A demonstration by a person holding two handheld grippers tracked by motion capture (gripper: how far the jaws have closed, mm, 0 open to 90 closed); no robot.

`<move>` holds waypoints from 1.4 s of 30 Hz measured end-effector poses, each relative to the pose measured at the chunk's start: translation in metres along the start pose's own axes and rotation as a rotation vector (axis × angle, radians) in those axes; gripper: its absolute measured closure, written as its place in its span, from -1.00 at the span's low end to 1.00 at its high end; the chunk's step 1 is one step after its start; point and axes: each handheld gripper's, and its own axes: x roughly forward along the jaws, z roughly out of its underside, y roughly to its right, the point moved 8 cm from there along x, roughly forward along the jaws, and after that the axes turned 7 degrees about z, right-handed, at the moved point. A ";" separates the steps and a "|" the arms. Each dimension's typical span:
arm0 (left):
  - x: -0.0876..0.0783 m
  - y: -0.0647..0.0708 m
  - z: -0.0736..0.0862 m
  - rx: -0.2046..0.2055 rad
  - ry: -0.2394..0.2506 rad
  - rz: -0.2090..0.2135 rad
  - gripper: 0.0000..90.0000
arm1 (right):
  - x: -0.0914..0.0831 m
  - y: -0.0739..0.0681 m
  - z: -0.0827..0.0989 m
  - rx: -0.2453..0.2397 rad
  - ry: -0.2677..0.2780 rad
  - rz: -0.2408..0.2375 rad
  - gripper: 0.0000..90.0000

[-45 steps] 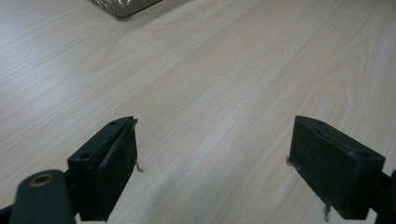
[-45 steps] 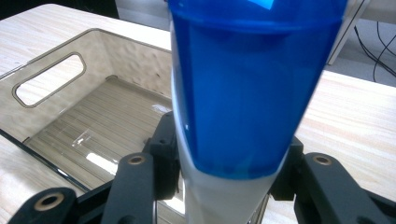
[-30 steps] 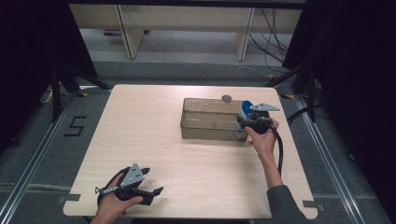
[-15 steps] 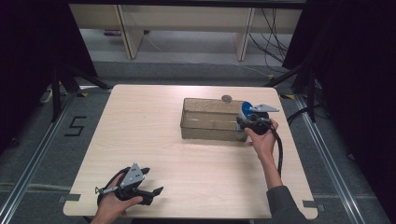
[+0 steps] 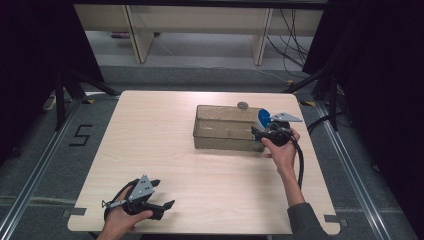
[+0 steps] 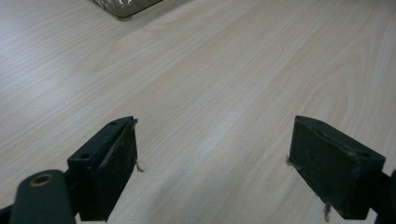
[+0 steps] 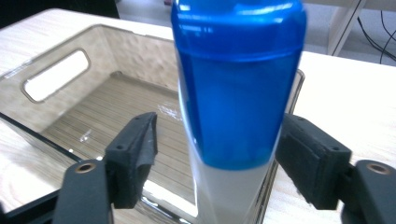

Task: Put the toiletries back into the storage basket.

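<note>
The pale wooden table [image 5: 200,165] carries everything here, and the clear plastic bin [image 5: 225,131] standing on its far right part serves as the landmark for the rest; the bin is a long see-through box with a cut-out handle in its end wall, its inside bare as far as the right gripper view shows; at the bin's right end the person's right hand [image 5: 281,150] holds the right gripper [image 5: 256,132], its nose just at the bin's near right corner; the blue bottle [image 7: 236,88], blue above and whitish at its base, stands upright at that same right end of the bin, and whether its base sits inside the wall or on the rim cannot be told; in the right gripper view the bottle rises between the two black jaws, and these have just been opening: a clear gap shows on the left side and the right pad sits just beside the bottle, so the grasp is released with the bottle still between the jaws; well away from the bin, at the table's near left edge, the left hand [image 5: 120,220] rests with the left gripper [image 6: 212,158], jaws spread wide over bare wood and gripping nothing; behind the bin's far wall lies a small round grey object [image 5: 243,105]
</note>
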 end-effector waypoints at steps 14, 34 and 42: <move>0.000 0.002 -0.001 -0.002 0.010 0.015 -0.67 | -0.014 0.004 -0.005 0.011 0.034 -0.003 -0.48; 0.000 0.001 -0.001 0.006 0.016 0.004 -0.67 | -0.040 0.005 -0.004 0.052 0.058 -0.004 -0.50; -0.003 -0.001 0.000 0.025 -0.022 0.004 -0.67 | -0.048 0.004 -0.007 -0.002 0.090 -0.016 -0.49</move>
